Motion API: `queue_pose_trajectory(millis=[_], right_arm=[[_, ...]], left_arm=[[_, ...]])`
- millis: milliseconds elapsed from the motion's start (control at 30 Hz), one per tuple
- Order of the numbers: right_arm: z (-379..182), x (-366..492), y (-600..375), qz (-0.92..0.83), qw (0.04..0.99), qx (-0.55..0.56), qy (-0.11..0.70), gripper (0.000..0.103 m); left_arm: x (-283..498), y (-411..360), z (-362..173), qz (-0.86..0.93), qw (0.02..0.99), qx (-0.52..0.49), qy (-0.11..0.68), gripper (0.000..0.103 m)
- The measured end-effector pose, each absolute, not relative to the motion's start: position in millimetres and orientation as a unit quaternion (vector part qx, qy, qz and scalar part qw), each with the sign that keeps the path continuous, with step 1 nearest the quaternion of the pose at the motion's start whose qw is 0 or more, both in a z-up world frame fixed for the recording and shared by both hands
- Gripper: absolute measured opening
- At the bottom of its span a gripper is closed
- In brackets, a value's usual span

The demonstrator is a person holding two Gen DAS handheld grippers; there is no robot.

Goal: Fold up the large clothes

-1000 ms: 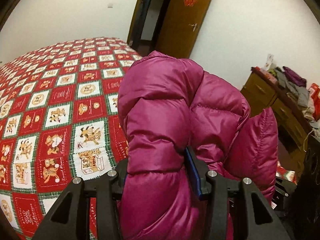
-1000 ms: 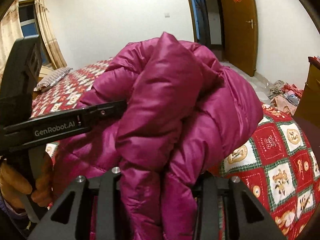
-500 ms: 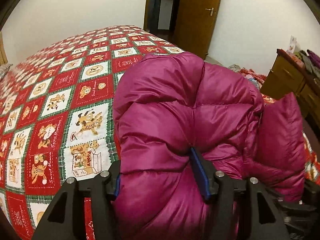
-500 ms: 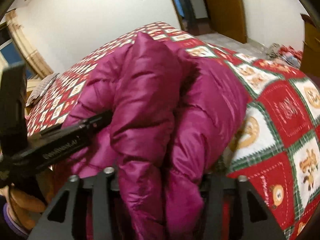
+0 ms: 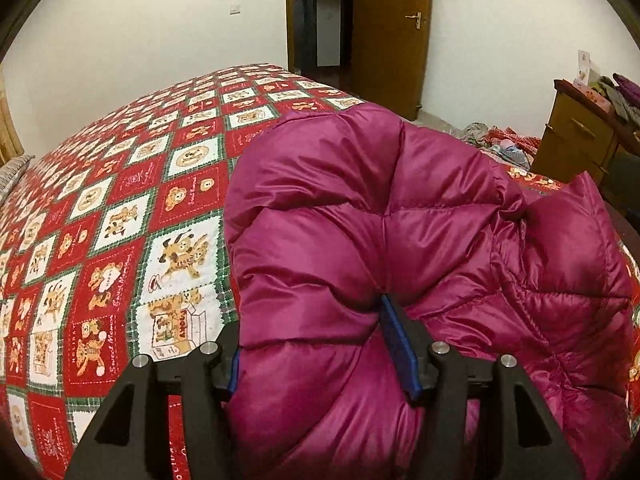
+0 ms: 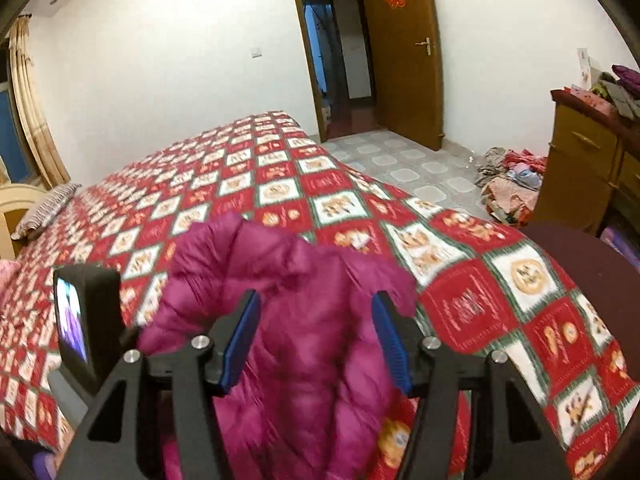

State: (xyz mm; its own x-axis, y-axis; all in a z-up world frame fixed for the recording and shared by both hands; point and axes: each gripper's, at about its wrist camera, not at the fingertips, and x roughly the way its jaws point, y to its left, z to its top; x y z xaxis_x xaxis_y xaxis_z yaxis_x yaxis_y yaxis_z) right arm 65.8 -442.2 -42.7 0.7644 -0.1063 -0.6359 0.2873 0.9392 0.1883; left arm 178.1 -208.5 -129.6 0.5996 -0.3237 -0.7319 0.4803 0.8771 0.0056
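A magenta puffer jacket (image 5: 360, 216) is bunched up above the bed with the red bear-print quilt (image 5: 120, 208). My left gripper (image 5: 320, 344) is shut on a thick fold of the jacket, its blue pads (image 5: 400, 352) pressed into the padding. In the right wrist view the jacket (image 6: 296, 312) is blurred and sits lower between the blue pads (image 6: 390, 344) of my right gripper (image 6: 316, 336). Those jaws stand apart with the fabric loose between them. The left gripper's body (image 6: 86, 320) shows at the left.
The quilt (image 6: 460, 280) covers the whole bed. A striped pillow (image 6: 48, 208) lies at its far left. A wooden dresser (image 6: 588, 168) with piled clothes stands on the right, a heap of clothes (image 6: 512, 184) lies on the tiled floor, and an open door (image 6: 404, 56) is behind.
My right gripper has opened and let the jacket slip down out of its grip. The left gripper still holds its fold and has tilted up a little.
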Motion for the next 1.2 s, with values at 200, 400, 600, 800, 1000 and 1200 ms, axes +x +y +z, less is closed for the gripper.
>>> queue_pose_trajectory(millis=[200, 400, 600, 800, 1000, 1200], right_arm=[[-86, 115, -441, -0.143, 0.897, 0.134, 0.395, 0.032], [-120, 107, -450, -0.178, 0.879, 0.151, 0.416, 0.032], [-132, 111, -454, -0.192, 0.872, 0.171, 0.416, 0.033], [-139, 111, -457, -0.198, 0.873, 0.189, 0.404, 0.033], [-141, 114, -454, -0.202, 0.872, 0.186, 0.405, 0.034], [-142, 116, -453, -0.204, 0.872, 0.187, 0.403, 0.036]], left_arm=[[178, -209, -130, -0.226, 0.888, 0.105, 0.385, 0.059], [177, -213, -131, -0.226, 0.889, 0.119, 0.379, 0.060], [182, -215, -133, -0.224, 0.886, 0.121, 0.388, 0.061], [185, -217, -135, -0.221, 0.886, 0.124, 0.389, 0.062], [186, -219, -136, -0.218, 0.886, 0.128, 0.388, 0.063], [188, -217, -137, -0.223, 0.885, 0.124, 0.390, 0.063]])
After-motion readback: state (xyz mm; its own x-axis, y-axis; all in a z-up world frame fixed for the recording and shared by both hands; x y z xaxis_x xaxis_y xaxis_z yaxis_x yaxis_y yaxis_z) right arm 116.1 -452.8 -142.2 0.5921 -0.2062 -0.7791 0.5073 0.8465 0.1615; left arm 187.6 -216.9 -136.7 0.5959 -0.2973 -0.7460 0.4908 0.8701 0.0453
